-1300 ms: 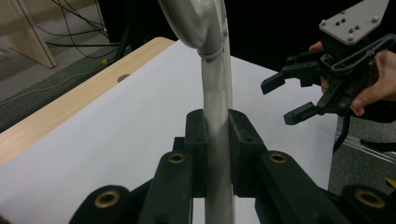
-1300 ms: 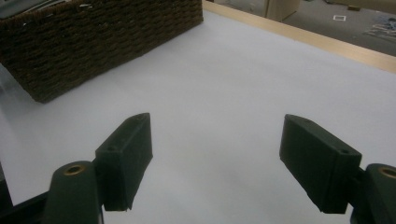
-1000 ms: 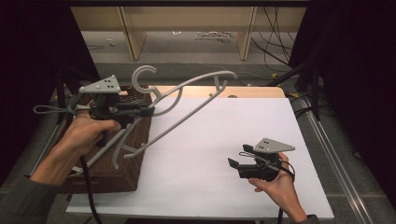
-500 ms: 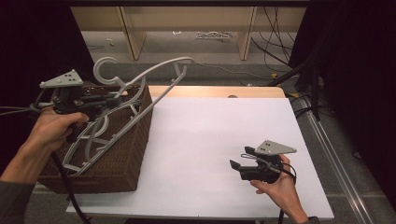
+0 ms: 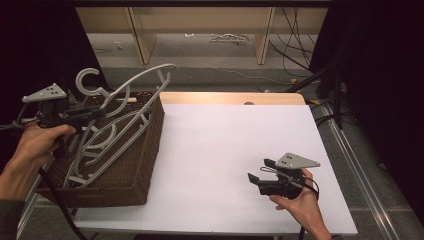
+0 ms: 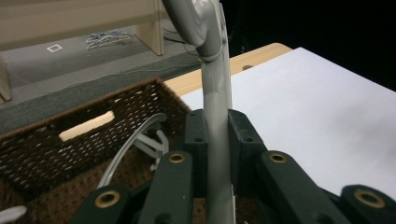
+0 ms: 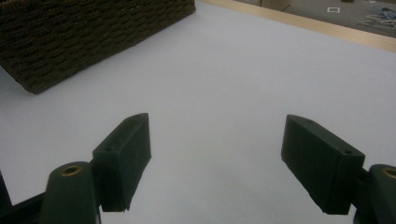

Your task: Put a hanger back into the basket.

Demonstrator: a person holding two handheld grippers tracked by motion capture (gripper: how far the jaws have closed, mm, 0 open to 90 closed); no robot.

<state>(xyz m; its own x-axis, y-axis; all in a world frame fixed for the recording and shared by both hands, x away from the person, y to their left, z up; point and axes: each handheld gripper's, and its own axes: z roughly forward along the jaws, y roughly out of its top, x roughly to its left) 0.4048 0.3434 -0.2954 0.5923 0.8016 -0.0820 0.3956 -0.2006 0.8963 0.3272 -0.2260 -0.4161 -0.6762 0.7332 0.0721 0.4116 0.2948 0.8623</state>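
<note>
A grey plastic hanger is held tilted over the dark wicker basket at the table's left. My left gripper is shut on the hanger's neck, just below its hook; in the left gripper view the grey bar runs up between the two pads. Other grey hangers lie inside the basket. My right gripper rests low over the white table near its front right, jaws open with nothing between them.
The white tabletop stretches between the basket and the right hand. A strip of bare wood runs along the far edge. Wooden shelf legs and cables stand on the floor beyond.
The left hand has carried the hanger leftward and down, from over the table's middle to over the basket, its lower end now among the hangers inside. The right gripper has stayed put.
</note>
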